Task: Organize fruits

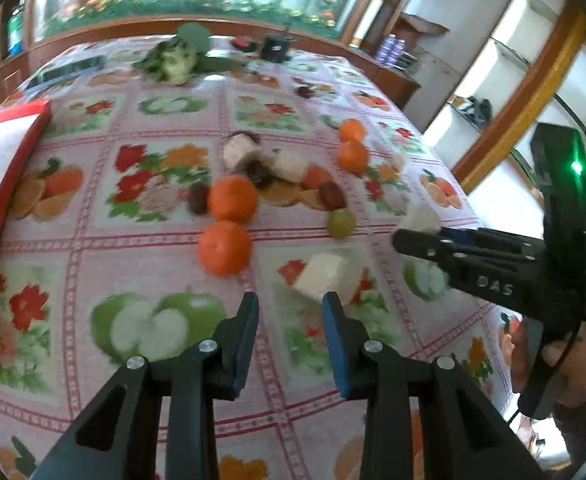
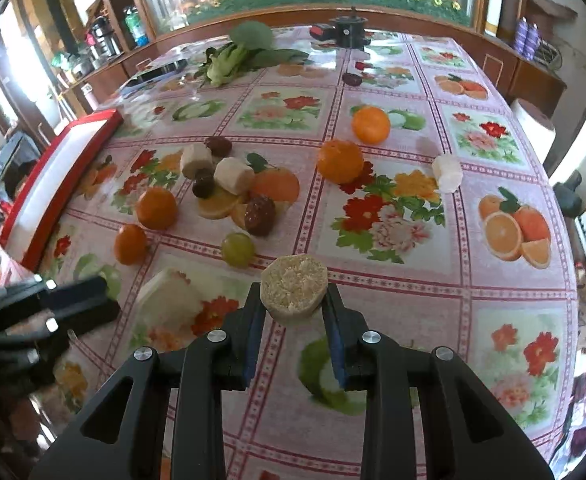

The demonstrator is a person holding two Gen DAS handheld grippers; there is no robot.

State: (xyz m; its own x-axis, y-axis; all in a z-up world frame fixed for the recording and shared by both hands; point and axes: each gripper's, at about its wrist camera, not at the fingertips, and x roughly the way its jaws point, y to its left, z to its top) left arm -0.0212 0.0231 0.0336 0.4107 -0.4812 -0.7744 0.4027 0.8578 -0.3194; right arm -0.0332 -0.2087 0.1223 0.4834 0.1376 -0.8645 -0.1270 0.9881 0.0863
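The right gripper (image 2: 293, 312) is clamped on a pale peeled chunk (image 2: 294, 288), pads pressing both sides, its rough cut face turned up toward the camera, lifted clear above the flowered cloth of the counter (image 2: 393, 320). The left gripper (image 1: 291, 312) has its pads apart with nothing between them, and a second white chunk (image 1: 323, 274) lies on the cloth just past its fingertips. Farther out sit two oranges (image 1: 233, 198) close together, a green grape (image 1: 341, 223) to their right, and a cluster of dark dates (image 2: 259, 215) and more pale chunks (image 2: 233, 175) beyond. Two more oranges (image 2: 340, 161) rest toward the far right. A red-rimmed tray (image 2: 53, 184) waits at the left edge of the counter, leafy greens (image 2: 229, 60) at the far end.
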